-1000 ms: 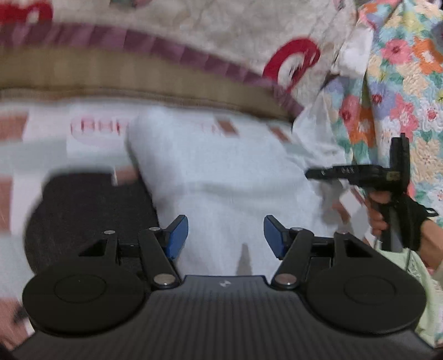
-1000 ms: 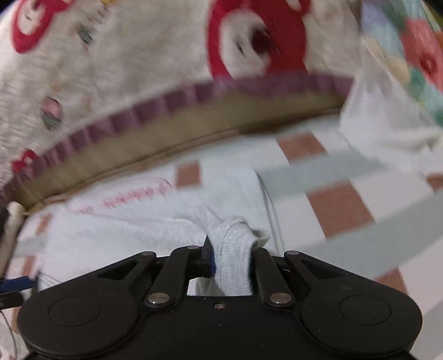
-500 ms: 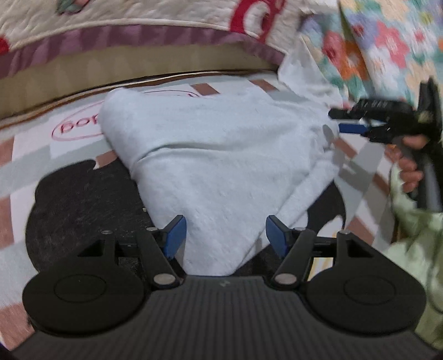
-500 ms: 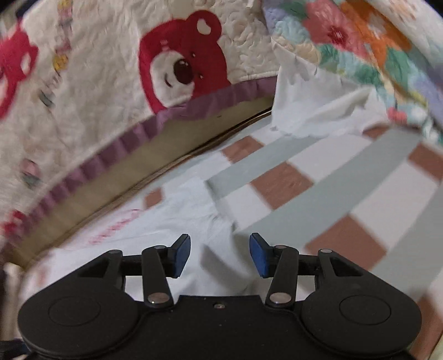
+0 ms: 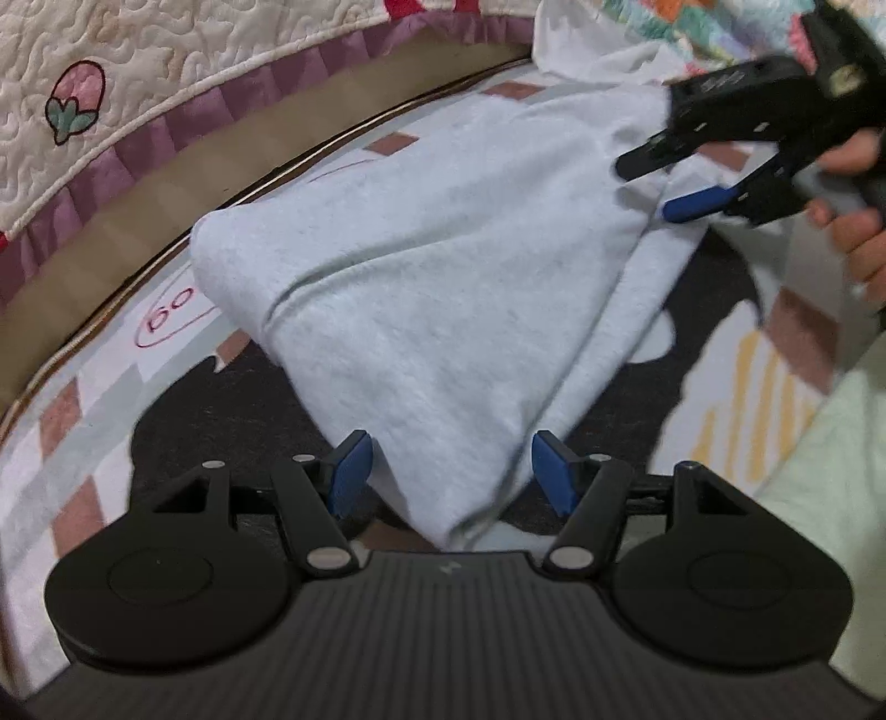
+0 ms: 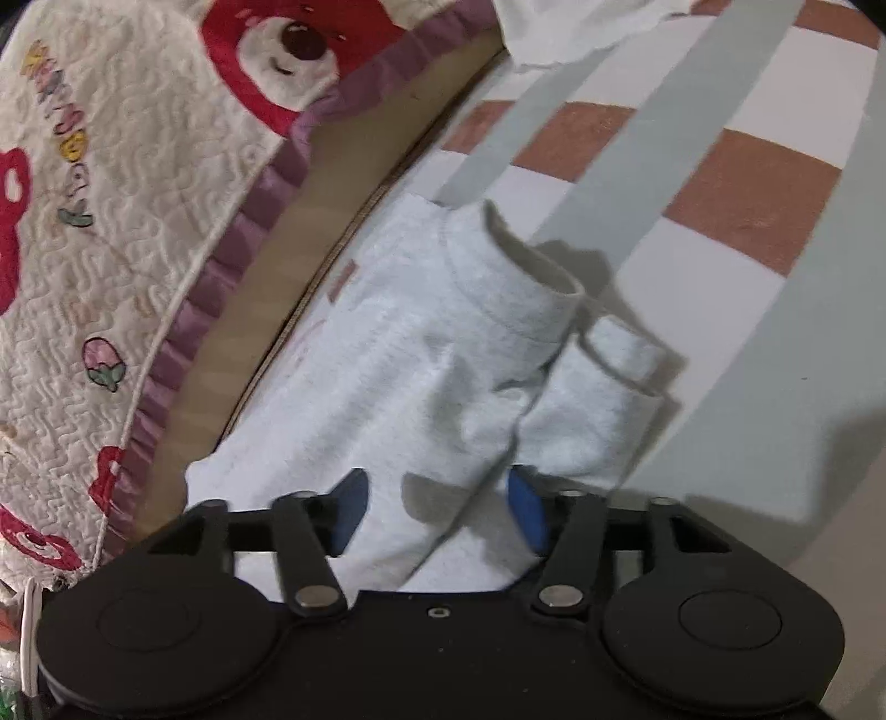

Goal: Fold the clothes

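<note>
A light grey sweatshirt [image 5: 443,277] lies folded on a checked sheet [image 5: 72,454], over a dark printed patch. My left gripper [image 5: 451,473] is open, its blue pads either side of the garment's near corner. In the left wrist view my right gripper [image 5: 670,185] is open above the garment's far right edge, held by a hand [image 5: 855,243]. The right wrist view shows the same sweatshirt [image 6: 398,365] with its ribbed cuffs [image 6: 531,282] pointing away. There my right gripper [image 6: 437,512] is open, straddling a fold of sleeve cloth.
A quilted blanket with red bears and strawberries [image 6: 111,183] with a purple frill rises along the back, above a tan band [image 5: 166,210]. A floral cloth [image 5: 692,27] and white fabric [image 6: 565,33] lie at the far right. Pale green cloth [image 5: 830,443] is near the hand.
My right gripper let go of the grey cloth, opened, and came back down over the sleeve. The left gripper drew back toward the garment's near corner, staying open.
</note>
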Demonstrator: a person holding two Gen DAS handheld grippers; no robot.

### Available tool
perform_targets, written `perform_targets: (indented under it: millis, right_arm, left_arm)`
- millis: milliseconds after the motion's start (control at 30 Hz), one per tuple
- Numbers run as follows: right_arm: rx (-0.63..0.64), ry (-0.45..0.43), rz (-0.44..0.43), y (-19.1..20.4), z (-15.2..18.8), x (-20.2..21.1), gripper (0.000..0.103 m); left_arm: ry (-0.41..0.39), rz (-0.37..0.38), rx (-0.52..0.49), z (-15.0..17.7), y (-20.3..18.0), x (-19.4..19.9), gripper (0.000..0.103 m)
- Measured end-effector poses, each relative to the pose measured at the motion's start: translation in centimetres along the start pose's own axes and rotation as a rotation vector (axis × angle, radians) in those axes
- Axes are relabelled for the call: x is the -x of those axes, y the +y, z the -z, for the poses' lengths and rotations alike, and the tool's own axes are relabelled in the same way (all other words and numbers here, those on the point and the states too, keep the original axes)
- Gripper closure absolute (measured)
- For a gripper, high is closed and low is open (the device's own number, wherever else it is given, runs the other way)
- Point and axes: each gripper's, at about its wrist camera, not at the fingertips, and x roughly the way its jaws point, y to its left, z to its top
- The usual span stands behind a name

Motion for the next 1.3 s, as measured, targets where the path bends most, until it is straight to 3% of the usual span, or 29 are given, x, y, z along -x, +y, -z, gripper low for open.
perform_targets:
  millis: [100, 167, 200, 333, 400, 433, 500, 567, 767, 900, 967, 1033, 1267, 1300]
  right_arm:
    - [0.028, -0.054, 0.024, 0.9, 0.5, -0.3, 0.042]
    - [0.038, -0.073, 0.023, 1.3, 0.1, -0.5, 0.090]
    - [0.030, -0.086, 0.007, 1.3, -0.1, -0.4, 0.096]
    - [0.057, -0.177, -0.088, 2.2, -0.3, 2.4, 0.096]
    - [0.078, -0.174, -0.107, 2.7, -0.4, 3.3, 0.096]
    - [0.071, -0.167, -0.115, 2.7, -0.6, 3.6, 0.096]
    - [0.021, -0.147, -0.130, 2.3, -0.8, 3.8, 0.096]
    - [-0.020, -0.125, -0.137, 1.9, -0.9, 4.0, 0.096]
    - [-0.003, 0.011, -0.073, 1.1, 0.8, 2.8, 0.097]
    - [0.128, 0.040, 0.010, 1.7, 2.0, 2.2, 0.097]
    - [0.253, 0.062, 0.082, 2.7, 2.3, 2.0, 0.096]
    - [0.359, 0.115, 0.151, 4.1, 2.3, 1.8, 0.089]
    - [0.792, 0.310, 0.046, 16.5, 0.5, -3.3, 0.087]
    - [0.854, 0.338, 0.030, 18.3, 0.2, -4.0, 0.070]
  left_arm:
    - [-0.050, -0.011, -0.045, -0.1, -0.8, 0.2, 0.040]
    - [-0.050, -0.023, -0.081, -0.6, -1.4, 0.1, 0.038]
    - [-0.043, -0.027, -0.095, -0.8, -1.7, -0.1, 0.036]
    - [-0.014, -0.051, -0.129, -1.2, -2.4, -1.3, 0.031]
    - [-0.016, -0.081, -0.136, -1.1, -2.6, -1.7, 0.033]
    - [-0.017, -0.096, -0.139, -1.0, -2.6, -1.9, 0.037]
    - [-0.037, -0.125, -0.116, -1.1, -2.3, -1.5, 0.077]
    - [-0.068, -0.139, -0.058, -1.0, -1.4, -0.3, 0.091]
    - [-0.103, -0.164, 0.092, 0.1, 0.2, 2.0, 0.095]
    - [-0.085, -0.163, 0.058, 0.4, -0.4, 1.9, 0.095]
    - [-0.078, -0.165, 0.053, 0.4, -0.5, 1.7, 0.095]
    - [-0.077, -0.159, 0.065, 0.3, -0.2, 1.8, 0.095]
    - [-0.093, -0.137, 0.103, -0.2, 0.7, 2.4, 0.096]
    - [-0.095, -0.132, 0.111, -0.2, 0.8, 2.4, 0.096]
